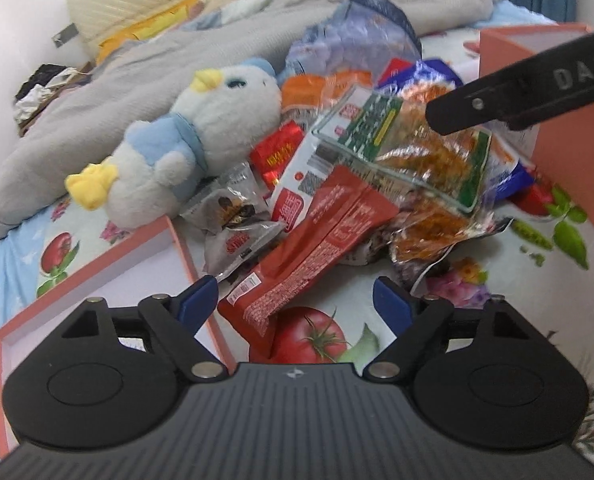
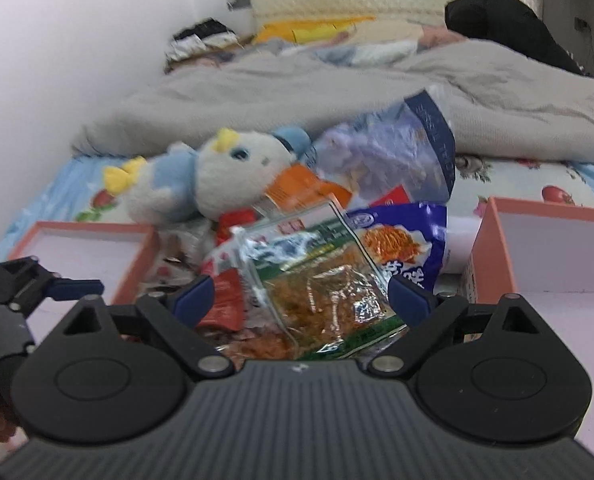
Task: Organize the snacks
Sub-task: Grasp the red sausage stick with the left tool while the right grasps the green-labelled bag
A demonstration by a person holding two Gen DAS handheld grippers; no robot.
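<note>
A heap of snack packets lies on the flowered bedsheet. My left gripper (image 1: 295, 302) is open, and the lower end of a long red packet (image 1: 317, 240) lies between its fingers without being pressed. My right gripper (image 2: 302, 299) is open over a clear, green-edged packet of orange snack (image 2: 329, 292), which lies between its blue fingertips. In the left wrist view one black finger (image 1: 517, 92) of the right gripper hangs over that green-edged packet (image 1: 429, 152). The left gripper's blue fingertip (image 2: 73, 286) shows at the left edge of the right wrist view.
A shallow pink box (image 1: 97, 266) (image 2: 93, 226) lies left of the heap and a taller pink box (image 1: 569, 168) (image 2: 485, 248) stands to its right. A blue-and-white plush toy (image 1: 201, 128) (image 2: 217, 176) leans on the heap. A grey blanket (image 2: 297, 92) fills the back.
</note>
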